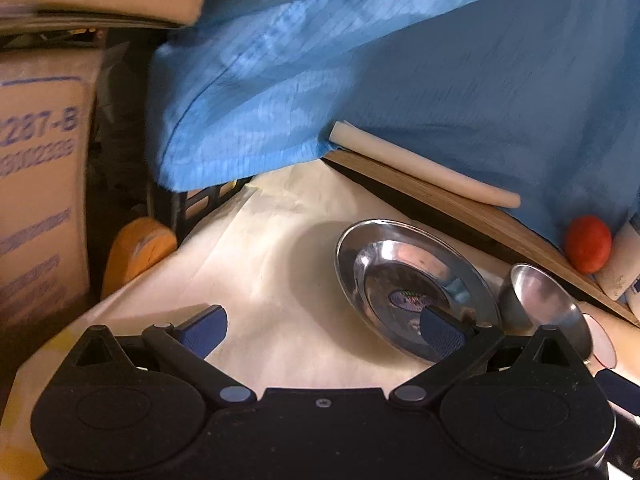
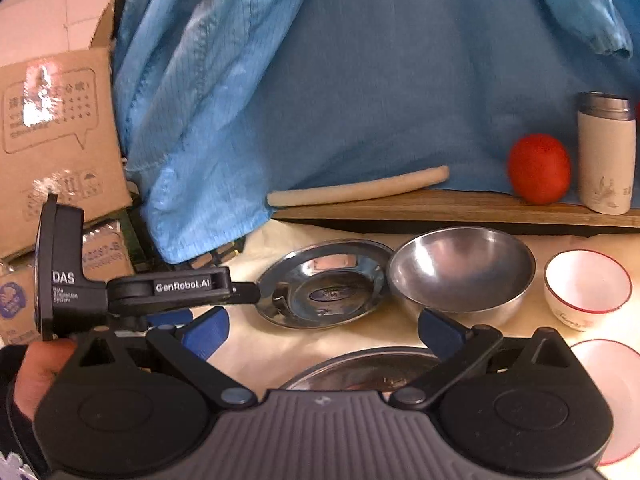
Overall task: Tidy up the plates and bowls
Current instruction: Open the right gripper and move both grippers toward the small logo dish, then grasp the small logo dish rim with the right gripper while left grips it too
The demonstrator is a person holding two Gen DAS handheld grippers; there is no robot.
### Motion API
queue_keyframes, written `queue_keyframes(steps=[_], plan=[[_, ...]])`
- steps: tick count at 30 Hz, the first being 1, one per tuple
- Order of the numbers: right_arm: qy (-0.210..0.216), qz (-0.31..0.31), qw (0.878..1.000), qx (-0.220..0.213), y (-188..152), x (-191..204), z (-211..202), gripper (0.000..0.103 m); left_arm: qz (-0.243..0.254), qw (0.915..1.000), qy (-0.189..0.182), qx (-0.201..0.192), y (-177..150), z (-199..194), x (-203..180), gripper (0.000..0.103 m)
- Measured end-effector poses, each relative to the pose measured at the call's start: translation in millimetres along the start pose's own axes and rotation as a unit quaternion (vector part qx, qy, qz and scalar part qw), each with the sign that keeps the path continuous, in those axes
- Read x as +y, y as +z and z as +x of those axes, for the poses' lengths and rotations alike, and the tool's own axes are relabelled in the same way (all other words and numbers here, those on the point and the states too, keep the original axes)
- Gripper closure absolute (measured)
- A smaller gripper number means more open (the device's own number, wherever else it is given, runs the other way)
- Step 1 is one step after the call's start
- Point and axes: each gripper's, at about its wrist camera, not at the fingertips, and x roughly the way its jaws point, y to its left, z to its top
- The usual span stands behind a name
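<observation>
A cream paper sheet (image 2: pixel 256 344) covers the work surface, with a blue garment (image 2: pixel 360 80) hanging behind it and cardboard boxes (image 2: pixel 52 120) stacked beyond the sheet's far-left edge. The landmark is the small steel plate (image 2: pixel 324 284), which lies flat on the sheet with a dark oval sticker in its well.

Just beside the small steel plate, rim close to rim, sits a steel bowl (image 2: pixel 460 268), upright and empty. Past the steel bowl, farther from the plate, stands a white cup with a red rim (image 2: pixel 588 288). Behind the small steel plate runs a wooden shelf edge (image 2: pixel 440 208) carrying a pale rolled tube (image 2: pixel 360 190), a red ball (image 2: pixel 538 168) and a cream tumbler (image 2: pixel 606 156). In front of the small steel plate, partly hidden by the near gripper, lies a larger steel plate (image 2: pixel 360 372); a white plate with a red rim (image 2: pixel 604 380) shows beside that one.

The left gripper (image 2: pixel 240 292) reaches in sideways with its tip at the small steel plate's near rim. Its own camera shows its blue pads (image 1: pixel 204 330) spread wide, one of them over the plate's edge (image 1: pixel 416 280), gripping nothing. A hand (image 2: pixel 36 372) holds its handle.

The right gripper (image 2: pixel 324 330) hangs in front of the small steel plate, above the larger plate, fingers spread wide and empty.
</observation>
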Motion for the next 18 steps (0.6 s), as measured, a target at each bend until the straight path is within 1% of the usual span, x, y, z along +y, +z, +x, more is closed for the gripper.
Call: queue_keyframes(steps=[3, 10, 18], plan=[[-0.008, 0.003, 1.0, 0.012, -1.5, -1.1, 10.7, 0.0, 0.008, 1.0, 0.0, 0.003, 5.1, 10.8, -1.7, 0.001], [-0.005, 0.025, 0.999, 0.036, 2.1, -6.0, 29.8, 0.0, 0.022, 0.9997, -0.004, 0.003, 15.7, 32.1, -6.3, 0.001], [0.001, 0.017, 0.997, 0.07, 13.5, -2.6, 52.0, 0.001, -0.001, 0.9996, -0.03, -0.002, 24.5, 42.2, 1.8, 0.001]])
